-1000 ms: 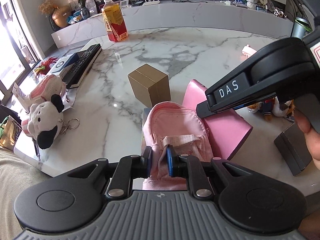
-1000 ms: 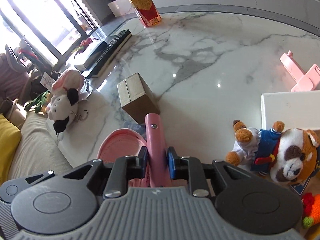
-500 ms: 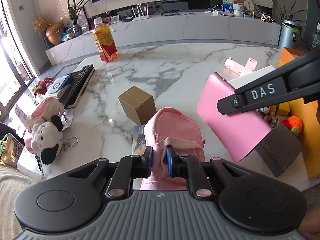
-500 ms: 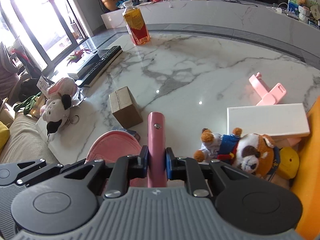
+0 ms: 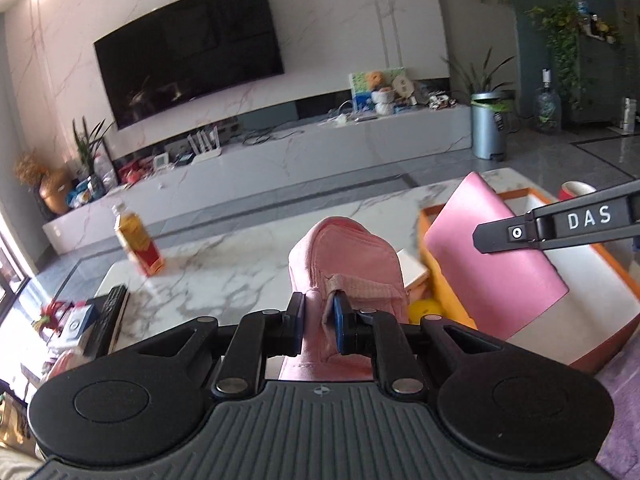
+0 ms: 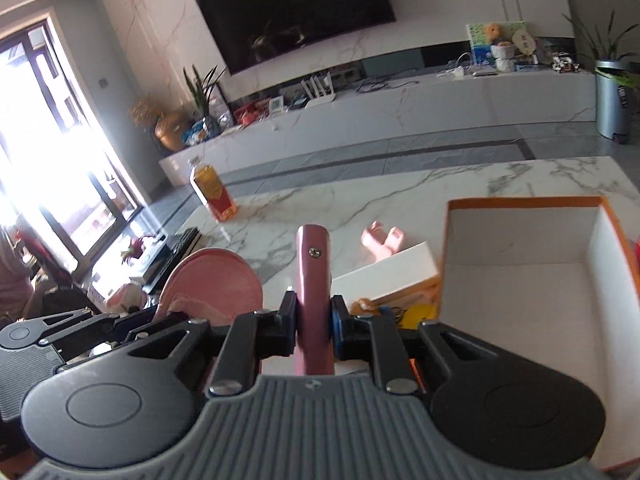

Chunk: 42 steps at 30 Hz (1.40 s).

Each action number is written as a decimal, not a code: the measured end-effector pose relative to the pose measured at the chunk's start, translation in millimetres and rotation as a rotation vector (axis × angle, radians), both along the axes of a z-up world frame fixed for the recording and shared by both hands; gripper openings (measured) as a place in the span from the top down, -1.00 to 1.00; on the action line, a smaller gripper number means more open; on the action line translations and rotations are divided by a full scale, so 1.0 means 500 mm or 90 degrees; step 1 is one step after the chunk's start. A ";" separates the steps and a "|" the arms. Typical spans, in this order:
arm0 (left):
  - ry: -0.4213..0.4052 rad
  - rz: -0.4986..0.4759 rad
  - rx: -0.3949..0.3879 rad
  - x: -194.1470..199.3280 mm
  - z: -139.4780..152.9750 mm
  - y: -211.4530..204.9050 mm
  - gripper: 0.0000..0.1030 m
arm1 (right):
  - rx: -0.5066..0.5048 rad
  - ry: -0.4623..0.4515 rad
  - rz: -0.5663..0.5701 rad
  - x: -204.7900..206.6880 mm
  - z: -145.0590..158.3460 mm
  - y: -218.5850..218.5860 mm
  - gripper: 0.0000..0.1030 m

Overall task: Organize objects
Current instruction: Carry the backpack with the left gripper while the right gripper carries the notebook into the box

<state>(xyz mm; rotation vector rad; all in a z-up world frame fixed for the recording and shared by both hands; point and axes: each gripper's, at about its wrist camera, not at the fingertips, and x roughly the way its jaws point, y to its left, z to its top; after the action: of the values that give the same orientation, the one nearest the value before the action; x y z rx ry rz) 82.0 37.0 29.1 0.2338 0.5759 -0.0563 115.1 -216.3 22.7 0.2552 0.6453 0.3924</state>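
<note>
While our left gripper [image 5: 318, 324] pinches the pink mini backpack [image 5: 346, 264] above the tabletop [image 5: 224, 276], our right gripper [image 6: 314, 328] clamps the pink case [image 6: 313, 292] near the orange box [image 6: 520, 264]

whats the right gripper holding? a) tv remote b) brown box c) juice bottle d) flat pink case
d: the right gripper is shut on the edge of the pink case, which stands up between its pads near the orange box; the bottle stands far off on the table.
</note>
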 end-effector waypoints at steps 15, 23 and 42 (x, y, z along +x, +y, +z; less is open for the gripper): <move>0.082 -0.160 0.188 0.096 -0.129 -0.324 0.66 | -0.005 0.071 -0.185 -0.013 -0.106 -0.250 0.66; 0.141 -0.191 0.271 0.100 -0.198 -0.386 0.65 | 0.043 0.141 -0.129 0.022 -0.175 -0.253 0.66; 0.250 -0.177 0.169 0.115 -0.247 -0.336 0.40 | 0.031 0.232 -0.099 0.068 -0.274 -0.229 0.66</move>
<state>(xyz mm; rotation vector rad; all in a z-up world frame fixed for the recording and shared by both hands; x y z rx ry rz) 139.4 -131.0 -94.4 0.5689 0.9396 -0.3004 149.2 -330.6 -114.5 0.4267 0.9669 0.2129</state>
